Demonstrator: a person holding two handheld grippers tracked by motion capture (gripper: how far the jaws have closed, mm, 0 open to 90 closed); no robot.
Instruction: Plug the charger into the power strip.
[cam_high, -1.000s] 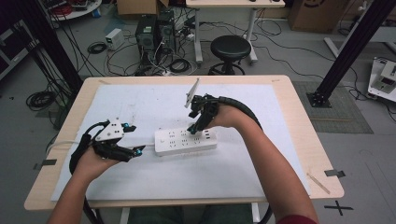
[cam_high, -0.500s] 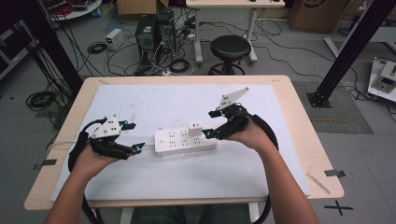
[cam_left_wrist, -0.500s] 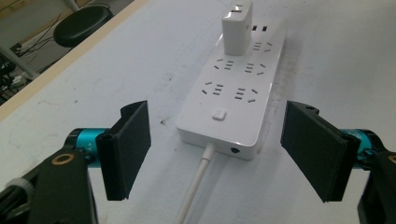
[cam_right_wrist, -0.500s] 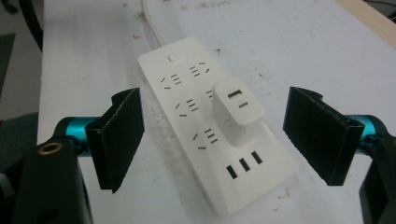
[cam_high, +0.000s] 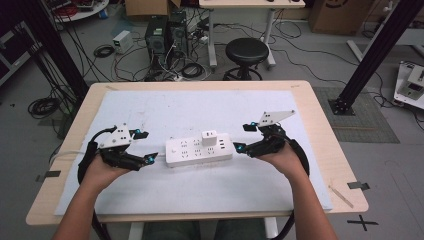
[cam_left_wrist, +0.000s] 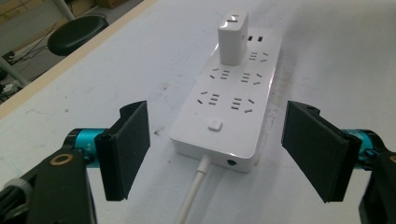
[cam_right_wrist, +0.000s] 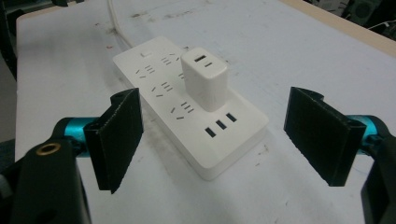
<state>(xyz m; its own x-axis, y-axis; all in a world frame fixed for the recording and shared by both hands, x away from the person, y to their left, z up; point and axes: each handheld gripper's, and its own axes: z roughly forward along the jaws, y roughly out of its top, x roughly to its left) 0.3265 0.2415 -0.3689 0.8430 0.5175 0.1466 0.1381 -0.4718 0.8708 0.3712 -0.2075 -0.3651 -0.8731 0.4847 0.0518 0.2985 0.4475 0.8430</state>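
With both left gripper (cam_high: 146, 146) & right gripper (cam_high: 242, 137) spread wide, empty, either side of power strip (cam_high: 199, 149), any nudge risked knocking charger (cam_high: 209, 137) loose w/ strip unheld

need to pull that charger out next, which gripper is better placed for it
Probably right. The charger sits toward the right gripper end of the power strip. The left gripper, also open, faces the cable end, suiting it to brace the strip.
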